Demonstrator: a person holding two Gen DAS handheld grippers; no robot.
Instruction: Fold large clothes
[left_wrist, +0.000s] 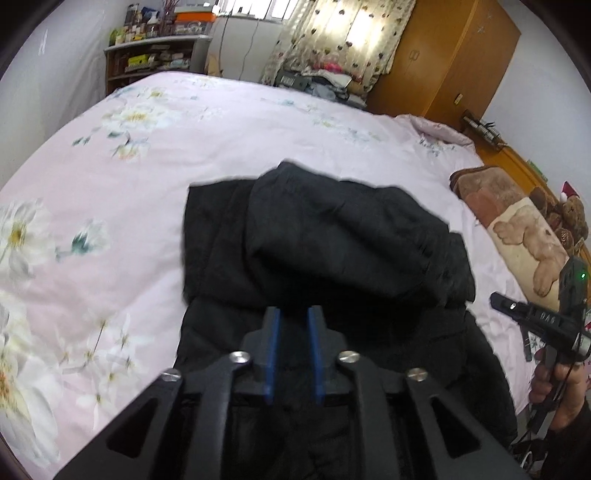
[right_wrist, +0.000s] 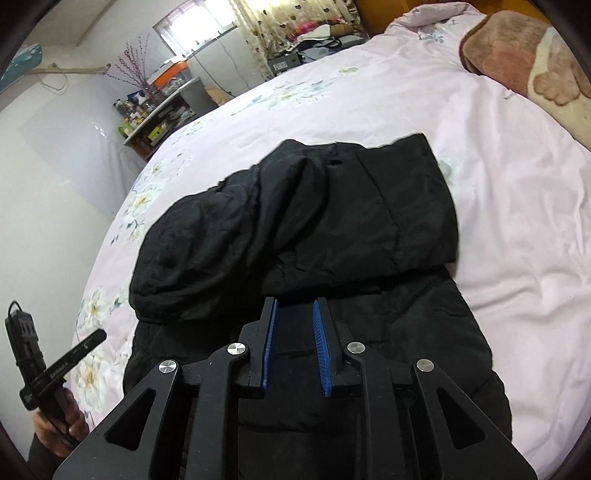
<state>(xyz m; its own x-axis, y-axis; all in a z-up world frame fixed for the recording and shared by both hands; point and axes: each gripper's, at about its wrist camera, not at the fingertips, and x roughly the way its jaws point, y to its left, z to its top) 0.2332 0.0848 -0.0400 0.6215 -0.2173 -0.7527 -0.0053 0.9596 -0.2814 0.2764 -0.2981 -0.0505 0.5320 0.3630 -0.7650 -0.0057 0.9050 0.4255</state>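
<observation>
Bedroom scene, two views: our black padded winter jacket (left_wrist: 325, 240) lies partly folded on the pale pink quilt printed with white flowers (left_wrist: 110, 192), its upper part doubled back over the quilted body nearest us. In the left wrist view, our left gripper (left_wrist: 294, 314), black with blue rubber pads, hovers just over the near edge of that fold, its jaws parted by a narrow gap with nothing pinched between them. The right wrist view shows our right gripper (right_wrist: 295, 306) in much the same pose above the same jacket (right_wrist: 295, 221), blue pads a little apart and empty, the dark cloth visible through the gap. Whether either set of fingertips brushes the fabric we cannot tell. Each camera also catches the other tool at the frame's edge, gripped in a hand (left_wrist: 557, 384) with a dark sleeve. A brown plush blanket bearing a teddy-bear picture (left_wrist: 517, 225) rests near the orange wooden headboard (left_wrist: 517, 162), well apart from the jacket. Beyond the bed stand a cluttered grey shelf unit (left_wrist: 155, 55), a heart-patterned curtain (left_wrist: 343, 37) and an orange wooden wardrobe (left_wrist: 450, 59).
</observation>
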